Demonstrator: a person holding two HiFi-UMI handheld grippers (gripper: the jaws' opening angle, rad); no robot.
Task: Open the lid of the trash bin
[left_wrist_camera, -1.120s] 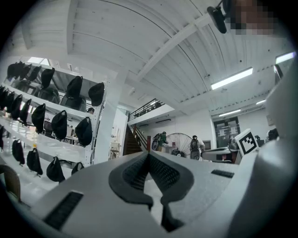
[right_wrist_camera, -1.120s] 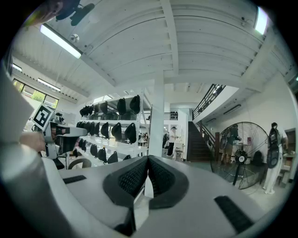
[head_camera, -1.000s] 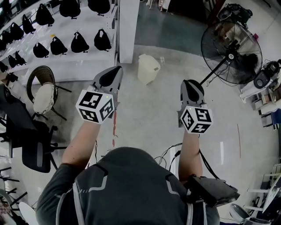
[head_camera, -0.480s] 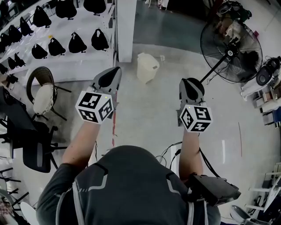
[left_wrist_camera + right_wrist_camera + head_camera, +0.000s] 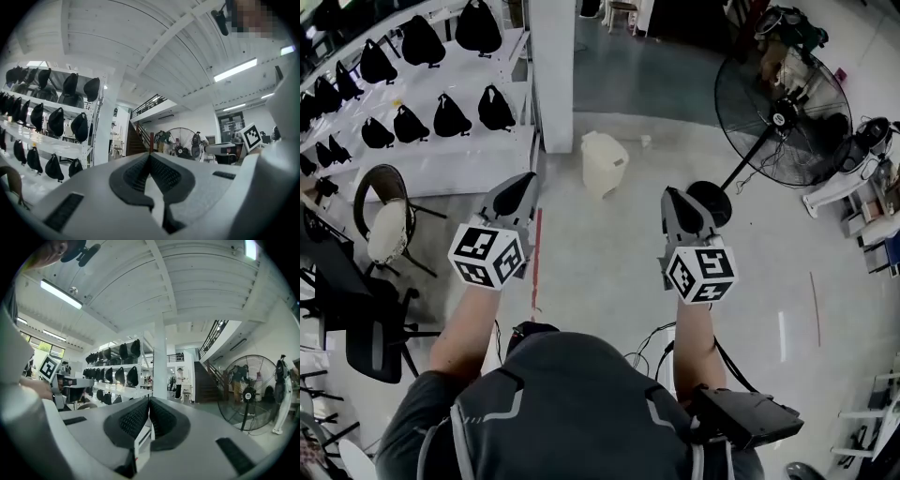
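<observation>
Both tools have their jaws pressed together with nothing between them. The left tool [image 5: 528,178] and the right tool [image 5: 668,193] are held up side by side. The trash bin [image 5: 603,163] stands on the floor well ahead of both tips and between them, and its lid looks closed. I judge this the approach step. Next, one tool has to go forward and down to the lid's edge.

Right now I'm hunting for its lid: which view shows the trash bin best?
The head view: the cream trash bin stands whole near the white column. The left gripper view and right gripper view show none of it, only shelves and a fan beyond shut jaws.
</observation>
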